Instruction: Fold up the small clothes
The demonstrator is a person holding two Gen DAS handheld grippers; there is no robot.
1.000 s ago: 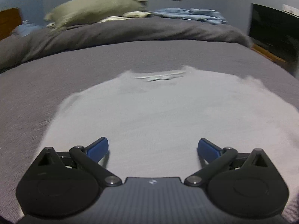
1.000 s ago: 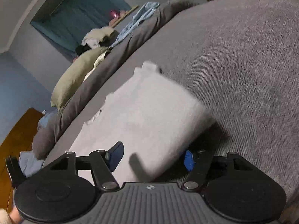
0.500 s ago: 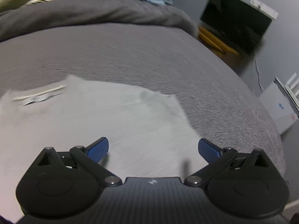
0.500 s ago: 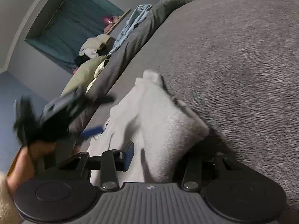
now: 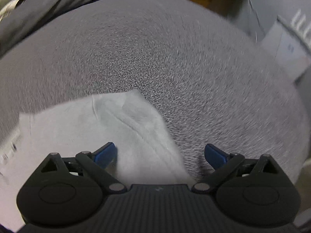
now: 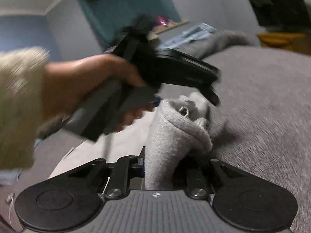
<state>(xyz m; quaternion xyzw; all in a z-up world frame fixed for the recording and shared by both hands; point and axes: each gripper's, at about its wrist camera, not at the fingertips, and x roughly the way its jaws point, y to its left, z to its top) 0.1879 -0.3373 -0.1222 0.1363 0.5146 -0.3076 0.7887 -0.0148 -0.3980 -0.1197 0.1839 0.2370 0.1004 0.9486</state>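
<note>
Grey-white knit garment (image 5: 108, 128) lies on the bed (image 5: 175, 62), a small top by the look of it, soft, slightly fuzzy, with shallow diagonal creases. Right gripper (image 6: 161, 167) has its fingers closed tight on a bunched edge of the garment (image 6: 171, 136), cloth rising from the pinch as a rolled cone toward the left gripper. Left gripper (image 5: 159, 155) fingers are spread wide, nothing held; the left blue pad sits over the cloth, the right pad over bare bedcover, so the garment's right edge runs between the fingers, slanting up and left. In the right wrist view the left gripper (image 6: 167, 73), held by the left hand (image 6: 81, 85) in a fuzzy cream sleeve (image 6: 17, 101), hovers just above the lifted fold; heavy motion blur, contact unclear. Key relation: the free corner (image 5: 136, 93) lies ahead and slightly left of the open left fingers, the pinched end is on the right gripper's side, so the left is the nearer tool for the far corner. Judgement: mid-fold; next move likely needs the left to close on that edge. Bedcover is a coarse grey weave, high friction, cloth may drag. Dark screen (image 6: 278, 5) on an orange stand behind.
</note>
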